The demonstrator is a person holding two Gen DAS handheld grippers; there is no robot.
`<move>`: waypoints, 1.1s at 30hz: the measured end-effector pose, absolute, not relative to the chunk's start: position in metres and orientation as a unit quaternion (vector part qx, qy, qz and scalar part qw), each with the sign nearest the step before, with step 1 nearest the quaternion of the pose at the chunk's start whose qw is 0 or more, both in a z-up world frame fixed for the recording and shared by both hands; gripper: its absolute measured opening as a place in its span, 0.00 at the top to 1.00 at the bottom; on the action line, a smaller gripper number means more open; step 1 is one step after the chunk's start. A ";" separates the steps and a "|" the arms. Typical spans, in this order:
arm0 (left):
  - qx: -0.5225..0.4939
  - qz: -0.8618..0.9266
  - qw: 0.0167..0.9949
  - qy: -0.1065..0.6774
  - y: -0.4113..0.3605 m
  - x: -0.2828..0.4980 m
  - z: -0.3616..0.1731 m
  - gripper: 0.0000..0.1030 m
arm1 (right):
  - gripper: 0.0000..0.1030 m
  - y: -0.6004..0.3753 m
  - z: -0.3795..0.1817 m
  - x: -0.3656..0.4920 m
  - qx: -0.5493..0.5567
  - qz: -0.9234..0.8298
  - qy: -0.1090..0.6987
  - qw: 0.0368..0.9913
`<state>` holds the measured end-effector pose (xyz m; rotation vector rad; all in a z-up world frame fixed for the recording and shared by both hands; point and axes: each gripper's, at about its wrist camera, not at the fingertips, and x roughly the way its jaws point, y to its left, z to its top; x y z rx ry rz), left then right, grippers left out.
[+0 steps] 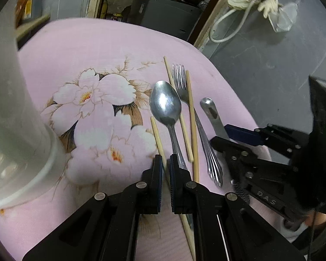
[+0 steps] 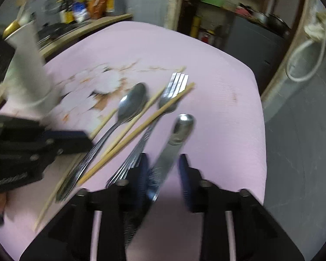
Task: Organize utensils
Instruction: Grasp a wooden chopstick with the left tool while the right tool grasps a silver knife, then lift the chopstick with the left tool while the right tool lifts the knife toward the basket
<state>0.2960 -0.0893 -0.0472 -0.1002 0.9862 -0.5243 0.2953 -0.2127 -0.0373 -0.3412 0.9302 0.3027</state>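
Pink floral desk [image 1: 76,50]: knife [image 2: 173,143] lying rightmost among spoon [image 1: 165,104], fork [image 1: 181,80], chopsticks. Right hand-held gripper [image 2: 163,174] straddling it, jaws not yet pinching; better centred before squeezing. Left hand-held gripper [image 1: 165,163] clamped on chopstick [image 1: 157,137].

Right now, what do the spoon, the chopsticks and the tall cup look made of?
Spoon: metal, probably stainless steel; polished, mirror-like glare on the bowl.
Chopsticks: pale tan, matte, likely bamboo or wood.
Tall cup: translucent white, frosted, probably plastic.
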 end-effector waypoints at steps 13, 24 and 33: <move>-0.075 -0.241 0.840 0.480 -0.044 0.234 -0.040 0.97 | 0.87 -0.235 -0.039 0.214 -0.183 0.201 0.408 0.872; 0.028 -0.238 0.849 0.470 -0.055 0.200 -0.033 0.95 | 0.81 -0.215 -0.046 0.213 -0.200 0.204 0.396 0.873; 0.077 -0.278 0.790 0.541 -0.070 0.213 -0.036 0.68 | 0.80 -0.211 -0.048 0.222 -0.204 0.210 0.397 0.870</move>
